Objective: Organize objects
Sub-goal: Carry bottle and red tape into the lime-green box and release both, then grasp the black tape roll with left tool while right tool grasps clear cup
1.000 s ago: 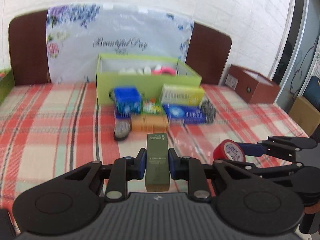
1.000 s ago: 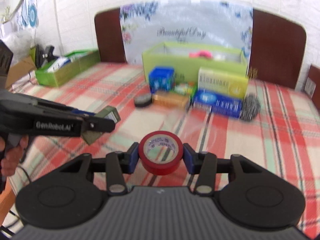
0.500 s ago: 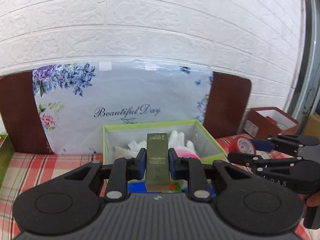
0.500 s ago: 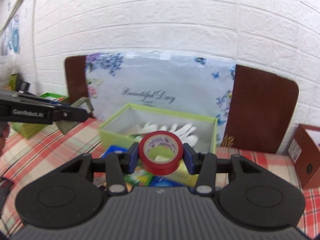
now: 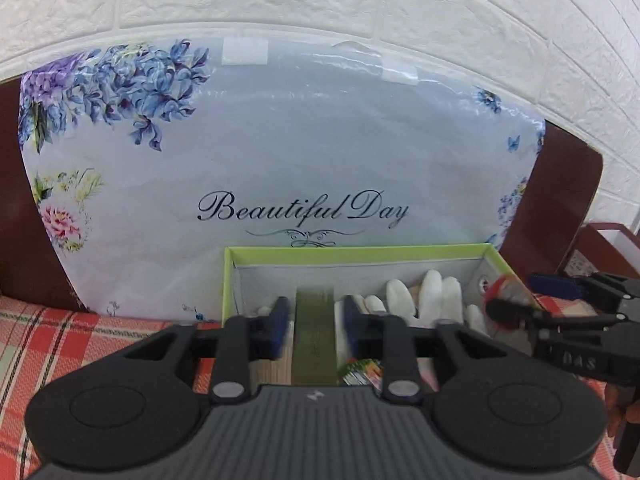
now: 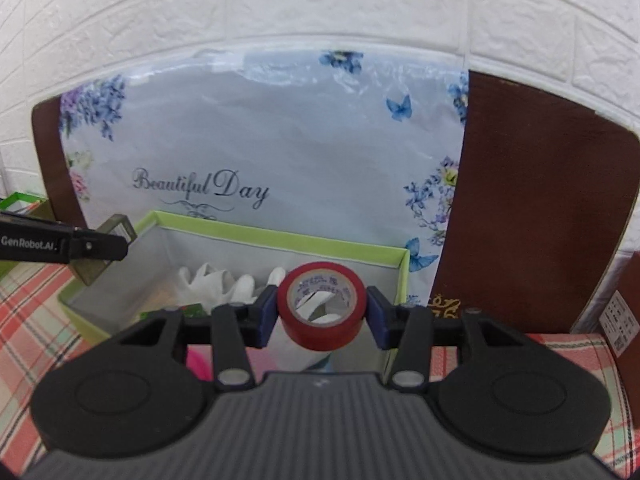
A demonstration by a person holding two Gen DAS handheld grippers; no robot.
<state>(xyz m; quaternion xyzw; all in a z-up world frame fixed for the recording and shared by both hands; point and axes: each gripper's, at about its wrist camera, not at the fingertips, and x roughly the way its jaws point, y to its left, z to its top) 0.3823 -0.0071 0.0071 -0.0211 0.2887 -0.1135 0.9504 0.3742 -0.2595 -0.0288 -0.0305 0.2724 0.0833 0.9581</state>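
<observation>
White brick backs the green bin (image 5: pixel 360 251); in the left view, the left gripper (image 5: pixel 314 326) opens, releasing a stiff, light olive box (image 5: pixel 314 336) above it. In the right view, the right gripper (image 6: pixel 322 312) opens around the red tape (image 6: pixel 322 304), rigid, light, side-gripped, white gloves (image 6: pixel 218 282) at ten o'clock.

A red-and-green checked cloth (image 5: pixel 60 332) covers the surface along the lower edges of both views. On it, at centre frame, stands an open green box (image 6: pixel 280 238), with a brown box (image 5: pixel 600 248) at far right.

Bright even light; fisheye edge warp; motion blur near olive box (image 5: pixel 314 334).
</observation>
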